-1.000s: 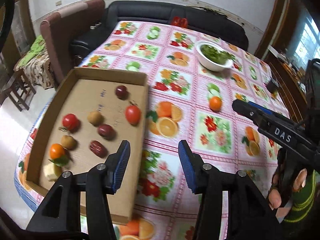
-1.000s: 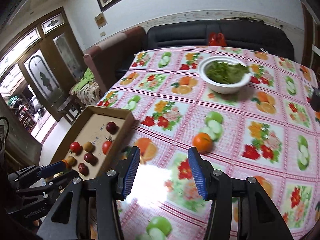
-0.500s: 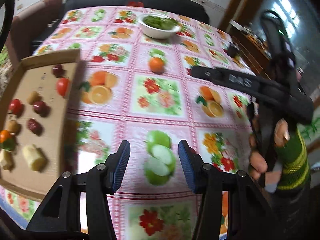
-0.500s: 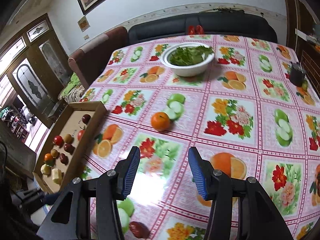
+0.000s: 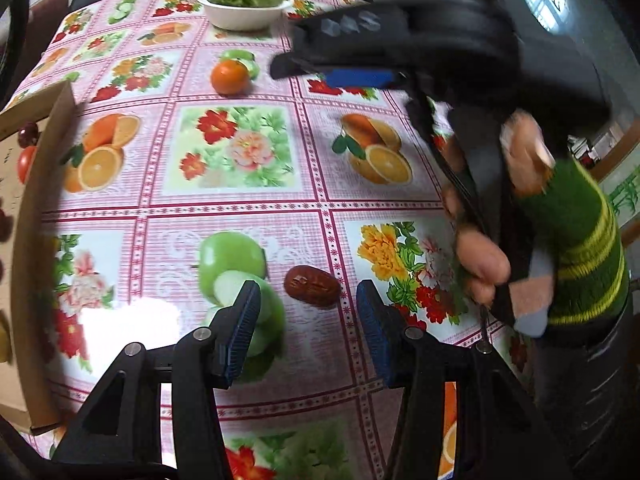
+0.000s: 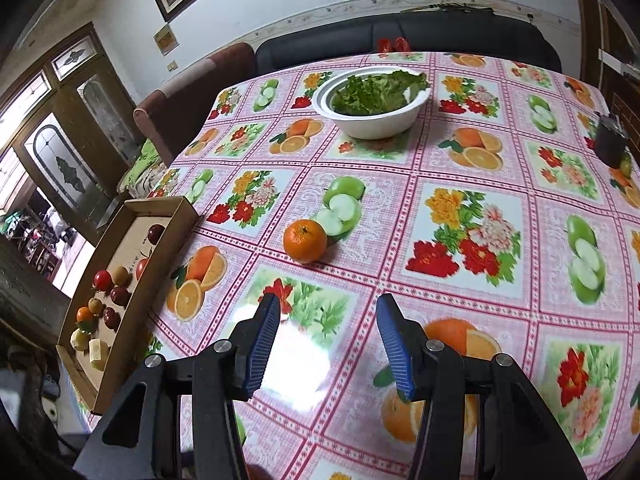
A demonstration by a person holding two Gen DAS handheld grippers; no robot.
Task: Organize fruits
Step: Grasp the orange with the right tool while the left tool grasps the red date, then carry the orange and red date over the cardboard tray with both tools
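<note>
A dark red date (image 5: 312, 285) lies on the fruit-print tablecloth just ahead of my left gripper (image 5: 308, 306), which is open and hovers over it without touching. An orange (image 5: 230, 77) sits farther back on the cloth; the right wrist view shows the same orange (image 6: 305, 240) beyond my right gripper (image 6: 326, 320), also open and holding nothing. The cardboard tray (image 6: 168, 204) at the table's left edge holds several small fruits. In the left wrist view the other gripper (image 5: 360, 78) crosses the upper right, held by a hand (image 5: 482, 258) in a green striped sleeve.
A white bowl of green leaves (image 6: 374, 104) stands at the back of the table, in front of a dark sofa (image 6: 400, 40). A dark cup (image 6: 610, 142) sits near the right edge. The tray wall (image 5: 38, 216) rises at the left.
My left gripper swung right, away from the tray, and sank toward the cloth; the date now lies just before its fingers. The right gripper moved forward and lower, bringing the orange closer.
</note>
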